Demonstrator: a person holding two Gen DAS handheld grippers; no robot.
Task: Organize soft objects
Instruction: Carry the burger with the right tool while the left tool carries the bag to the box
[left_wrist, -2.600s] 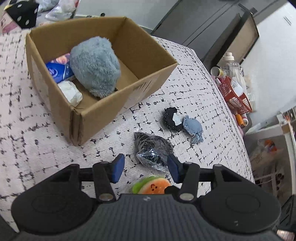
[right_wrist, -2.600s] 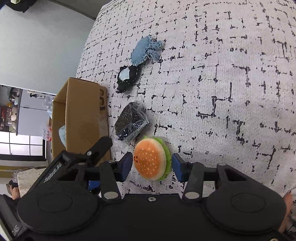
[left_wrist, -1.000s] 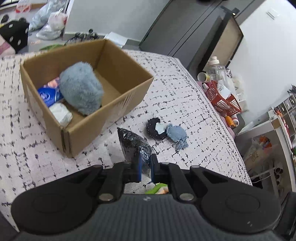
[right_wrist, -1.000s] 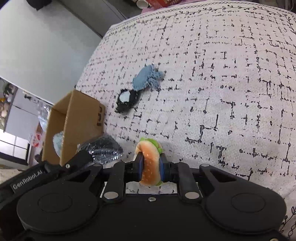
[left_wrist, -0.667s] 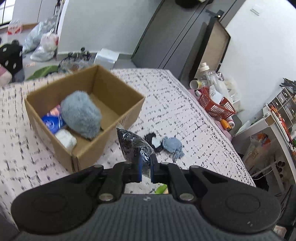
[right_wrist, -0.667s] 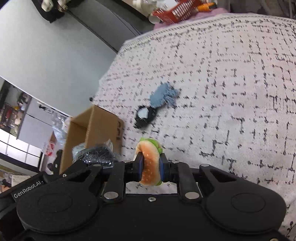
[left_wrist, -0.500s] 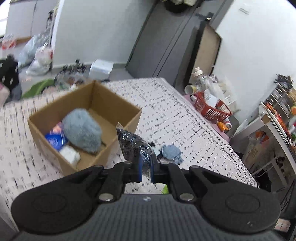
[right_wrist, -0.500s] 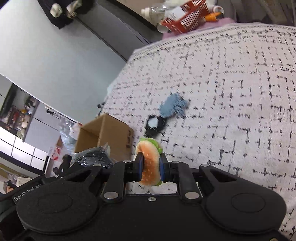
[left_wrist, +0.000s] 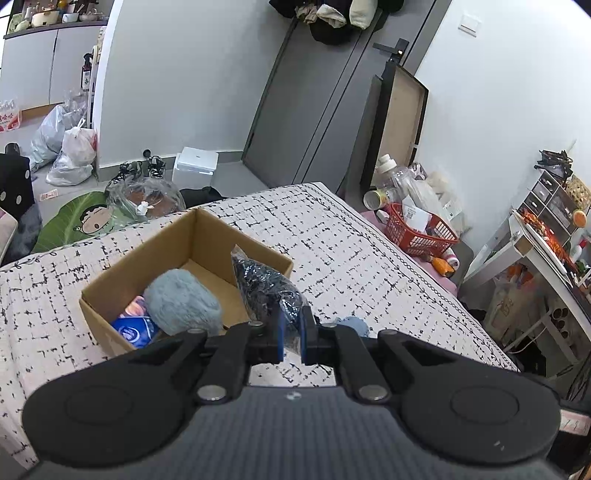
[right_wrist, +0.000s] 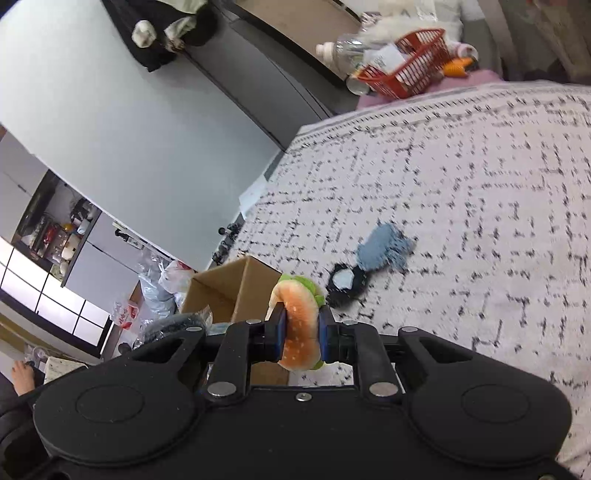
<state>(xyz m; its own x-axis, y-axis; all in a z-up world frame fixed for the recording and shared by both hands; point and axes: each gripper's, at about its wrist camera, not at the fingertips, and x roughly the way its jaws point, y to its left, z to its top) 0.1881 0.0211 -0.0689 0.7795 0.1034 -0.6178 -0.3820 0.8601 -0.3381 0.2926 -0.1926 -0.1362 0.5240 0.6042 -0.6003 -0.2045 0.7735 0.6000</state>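
The left gripper (left_wrist: 290, 338) is clamped tight on a clear plastic bag of dark fabric (left_wrist: 266, 291), which sticks up from the jaws in the air above the near edge of the cardboard box (left_wrist: 110, 280). The right gripper (right_wrist: 301, 338) is closed narrowly on a plush hamburger (right_wrist: 297, 321), squeezing its bun sides between the blue pads, clear of the bed.

Just beyond the left gripper, the box sits open on the bed's white, black-flecked cover (left_wrist: 351, 258). Inside it lie a fluffy grey-blue plush (left_wrist: 181, 302) and, touching it at the near corner, a blue packet (left_wrist: 135, 328).

Past the hamburger, a small black-and-white soft item (right_wrist: 345, 282) lies on the cover, touching a light-blue cloth piece (right_wrist: 384, 249). Farther off, beside the bed, stands a red basket (left_wrist: 417, 236) among bottles.
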